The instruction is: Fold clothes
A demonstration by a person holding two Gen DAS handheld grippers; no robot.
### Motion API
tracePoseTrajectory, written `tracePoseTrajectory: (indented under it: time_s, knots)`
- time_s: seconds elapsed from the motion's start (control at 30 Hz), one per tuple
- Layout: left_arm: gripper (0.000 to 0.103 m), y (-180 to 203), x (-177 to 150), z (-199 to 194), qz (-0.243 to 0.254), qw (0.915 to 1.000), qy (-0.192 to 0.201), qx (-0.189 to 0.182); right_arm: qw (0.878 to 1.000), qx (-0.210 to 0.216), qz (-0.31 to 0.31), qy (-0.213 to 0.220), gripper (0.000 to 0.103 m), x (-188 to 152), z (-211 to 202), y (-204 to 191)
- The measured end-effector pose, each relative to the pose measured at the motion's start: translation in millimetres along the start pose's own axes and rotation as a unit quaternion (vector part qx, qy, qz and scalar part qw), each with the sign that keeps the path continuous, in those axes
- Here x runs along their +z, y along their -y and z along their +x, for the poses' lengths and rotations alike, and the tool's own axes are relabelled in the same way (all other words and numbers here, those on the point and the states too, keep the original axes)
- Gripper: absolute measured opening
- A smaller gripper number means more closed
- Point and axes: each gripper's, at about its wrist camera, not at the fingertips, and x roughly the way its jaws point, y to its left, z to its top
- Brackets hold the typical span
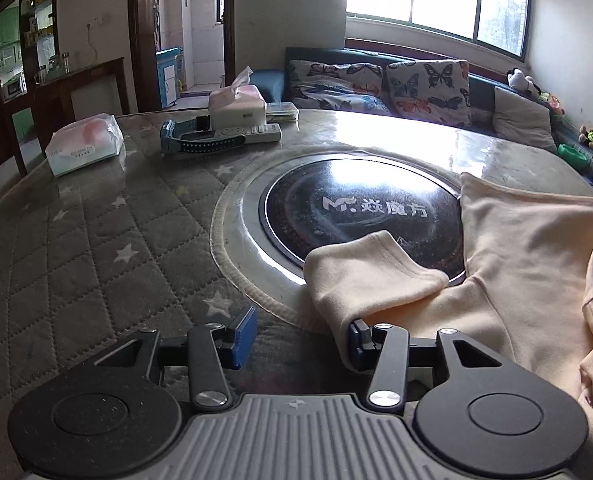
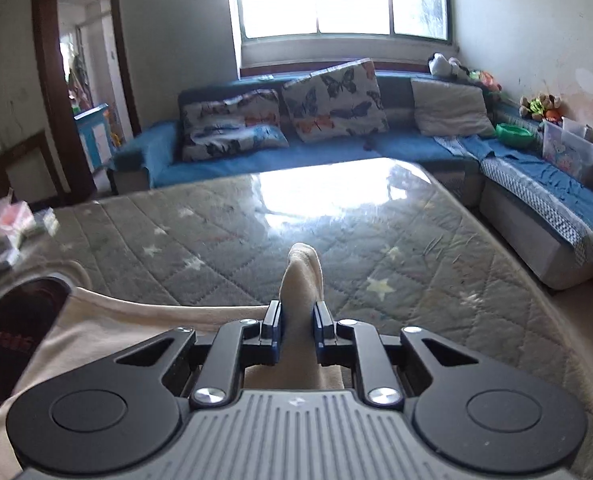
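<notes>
Jaws of the left gripper [image 1: 301,338] gape wide beside the cream garment [image 1: 528,264]; right gripper [image 2: 296,330] pinches it

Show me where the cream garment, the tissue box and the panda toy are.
cream garment [image 1: 528,264]: left wrist view, flat body.
tissue box [image 1: 237,109]: left wrist view, front side.
panda toy [image 2: 442,65]: right wrist view, body.

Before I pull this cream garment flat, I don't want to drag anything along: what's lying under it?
The cream garment covers part of the round black hotplate and the quilted star-print table cover. Whatever else lies beneath the cloth is hidden.
</notes>
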Motion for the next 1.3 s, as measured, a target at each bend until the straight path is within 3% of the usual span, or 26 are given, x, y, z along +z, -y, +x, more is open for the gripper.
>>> tracePoseTrajectory:
  time_s: [0.23,0.4,0.57,0.63,0.7,0.73,0.87,1.07,1.23,1.3]
  knots:
    - [0.055,3,-3,-14,0.017,0.9997,0.019,-0.002,0.999,-0.007,0.004,-0.044,0.018,-8,25,9]
    - [0.064,-6,-1,-20,0.032,0.9993,0.019,0.0,0.998,-0.023,-0.007,-0.054,0.03,-12,46,4]
    - [0.068,-9,-2,-20,0.04,0.9991,0.015,-0.009,0.997,-0.032,-0.015,-0.063,0.033,-8,61,-1]
    - [0.071,-8,-4,-21,0.042,0.9989,0.014,-0.014,0.997,-0.035,-0.018,-0.067,0.03,-7,67,-3]
    - [0.072,-6,-4,-22,0.047,0.9986,0.013,-0.02,0.996,-0.045,-0.024,-0.069,0.008,-3,72,-5]
    - [0.072,-4,-4,-23,0.051,0.9983,0.017,-0.022,0.997,-0.045,-0.021,-0.067,0.008,-1,72,-5]
    - [0.071,5,-1,-31,0.071,0.9962,0.046,-0.022,0.999,-0.039,-0.015,-0.028,0.005,7,51,-4]
    - [0.071,17,2,-27,0.098,0.9925,0.066,-0.029,0.998,-0.018,-0.013,0.064,0.004,20,-35,15]
    - [0.035,15,2,-11,0.079,0.9954,0.046,-0.031,0.993,-0.025,0.002,0.115,0.004,11,-110,52]
    - [0.029,13,0,-7,0.073,0.9963,0.04,-0.025,0.992,-0.037,0.015,0.121,0.004,-1,-135,71]
